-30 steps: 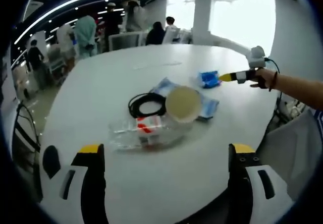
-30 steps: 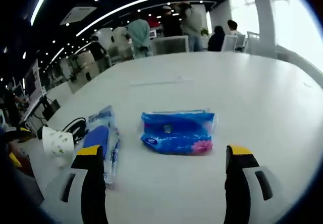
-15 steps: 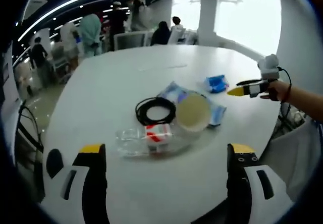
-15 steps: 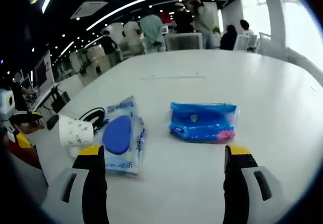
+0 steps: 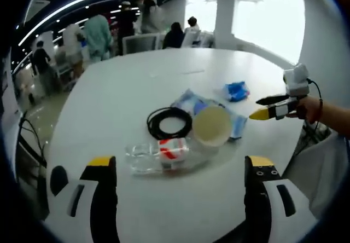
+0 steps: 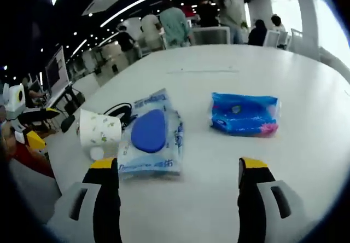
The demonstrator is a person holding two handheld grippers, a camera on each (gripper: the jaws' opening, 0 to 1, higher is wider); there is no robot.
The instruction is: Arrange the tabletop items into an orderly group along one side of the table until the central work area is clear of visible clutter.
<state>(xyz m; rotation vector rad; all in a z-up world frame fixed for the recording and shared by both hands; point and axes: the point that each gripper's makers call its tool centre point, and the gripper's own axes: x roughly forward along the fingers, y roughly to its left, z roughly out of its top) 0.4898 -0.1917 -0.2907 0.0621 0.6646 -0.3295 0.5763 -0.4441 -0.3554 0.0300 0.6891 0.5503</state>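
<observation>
White round table [image 5: 109,90] has all the clutter bunched near its middle, so nothing is staged along an edge yet.

We hold both claws back off the pile, probably to pick a first target. Left gripper [image 5: 175,169]: jaws spread wide, nothing between them, aimed at the bottle. Right gripper [image 6: 173,169]: also spread wide and empty, aimed between the two packs; in the left gripper view it hangs over the table's right edge [image 5: 269,110].

Count, one each:
- clear plastic bottle [image 5: 158,152], lying on its side
- paper cup [image 5: 211,126], tipped over, touching the bottle
- black cable coil [image 5: 169,123], just beside the cup
- wipes pack with blue lid [image 6: 149,139], partly under the cup
- blue tissue pack [image 6: 244,114], apart from the rest

Five items, none moved aside.
</observation>
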